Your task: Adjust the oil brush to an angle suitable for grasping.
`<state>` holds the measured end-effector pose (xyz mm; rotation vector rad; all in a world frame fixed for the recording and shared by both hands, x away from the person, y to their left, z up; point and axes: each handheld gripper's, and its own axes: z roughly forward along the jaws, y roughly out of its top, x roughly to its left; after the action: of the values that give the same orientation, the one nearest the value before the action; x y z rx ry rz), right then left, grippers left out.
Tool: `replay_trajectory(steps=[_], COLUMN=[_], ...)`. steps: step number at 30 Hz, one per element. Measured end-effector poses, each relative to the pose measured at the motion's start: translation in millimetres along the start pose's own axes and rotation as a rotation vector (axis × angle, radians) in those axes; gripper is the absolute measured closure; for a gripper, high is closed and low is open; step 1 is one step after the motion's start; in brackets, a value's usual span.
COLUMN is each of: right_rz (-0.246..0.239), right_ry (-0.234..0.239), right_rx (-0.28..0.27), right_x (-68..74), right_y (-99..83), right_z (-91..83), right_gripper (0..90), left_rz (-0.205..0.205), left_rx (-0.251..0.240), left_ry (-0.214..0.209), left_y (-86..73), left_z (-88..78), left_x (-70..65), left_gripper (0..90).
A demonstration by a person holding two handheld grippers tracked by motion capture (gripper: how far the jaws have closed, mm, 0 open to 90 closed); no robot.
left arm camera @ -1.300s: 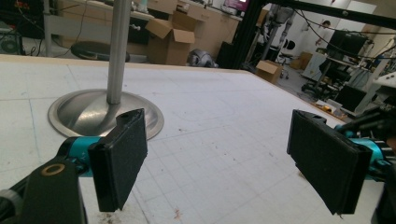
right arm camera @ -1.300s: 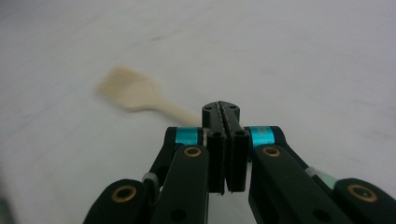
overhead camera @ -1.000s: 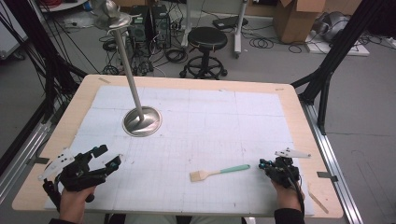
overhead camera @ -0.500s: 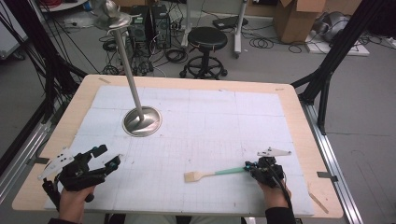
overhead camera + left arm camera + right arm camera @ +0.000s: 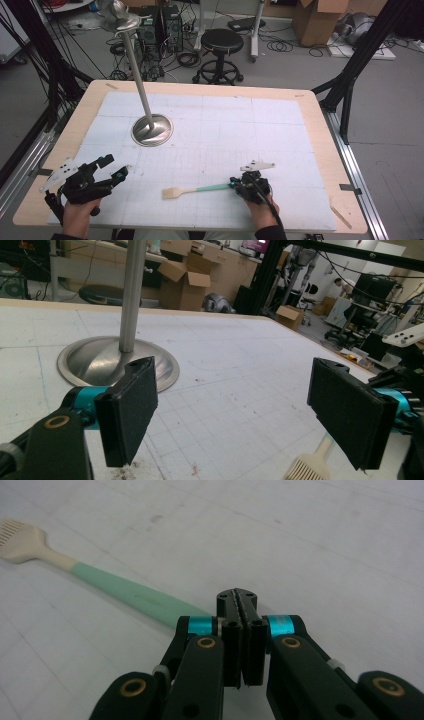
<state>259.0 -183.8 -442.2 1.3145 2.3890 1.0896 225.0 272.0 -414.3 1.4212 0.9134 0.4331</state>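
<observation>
Your left gripper (image 5: 112,169) and right gripper (image 5: 242,600) are black linkages with brass-ringed pivots, teal collars behind flat black pads (image 5: 127,409), a grey three-cornered plate on top, a black cable trailing back, and dark sleeves at your wrists.

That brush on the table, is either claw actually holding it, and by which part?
No. The right gripper is shut with nothing between its jaws, its tip at the green handle end of the brush. The left gripper is open and holds nothing.
</observation>
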Motion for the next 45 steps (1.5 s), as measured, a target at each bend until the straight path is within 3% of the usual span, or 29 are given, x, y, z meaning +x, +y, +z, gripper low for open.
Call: replay_trajectory(steps=[5,11,13,20,23,26,28,29,30,32,35,45], right_rz=[-0.035,-0.014,-0.023,-0.14,-0.195,-0.256,-0.299,-0.299,-0.331,-0.338,-0.331,-0.326], right_ry=[0.04,0.077,0.126,0.145,0.234,0.32,0.347,0.347,0.341,0.333,0.291,0.253], right_rx=[-0.017,-0.039,-0.044,-0.134,-0.111,-0.069,-0.039,-0.039,-0.02,-0.013,-0.01,-0.018], right_x=[20.8,30.1,36.3,44.7,56.6,80.1,97.8,97.8,109.0,110.6,111.2,118.0], right_y=[11.1,14.8,17.0,15.3,15.6,15.8,18.1,18.1,24.1,26.3,36.5,49.4], right_z=[19.1,28.8,34.0,18.8,24.3,40.5,50.6,50.6,59.1,61.9,69.5,83.5], right_gripper=[89.3,89.3,89.2,88.7,88.3,87.9,87.9,87.9,88.2,89.0,89.3,89.3], left_rz=[0.003,0.004,0.005,0.002,0.005,0.012,0.008,0.008,0.009,0.004,0.002,0.006], left_rx=[0.001,0.002,0.004,0.003,0.005,0.013,0.012,0.012,0.01,0.006,0.004,0.009], left_ry=[0.004,0.004,0.005,0.013,0.012,0.008,0.008,0.008,0.009,0.011,0.013,0.009], left_y=[0.0,0.1,0.1,-0.1,-0.1,-0.4,-0.5,-0.5,-0.2,-0.1,0.0,-0.2], left_z=[-0.4,-0.2,-0.1,-1.2,-0.6,0.5,-0.1,-0.1,-0.9,-1.7,-2.7,-1.0], left_x=[1.2,1.7,1.9,4.0,3.2,1.9,2.3,2.3,3.0,3.4,4.2,3.4], left_gripper=[20.5,20.5,20.5,20.5,20.5,20.5,20.5,20.5,20.5,20.5,20.5,20.5])
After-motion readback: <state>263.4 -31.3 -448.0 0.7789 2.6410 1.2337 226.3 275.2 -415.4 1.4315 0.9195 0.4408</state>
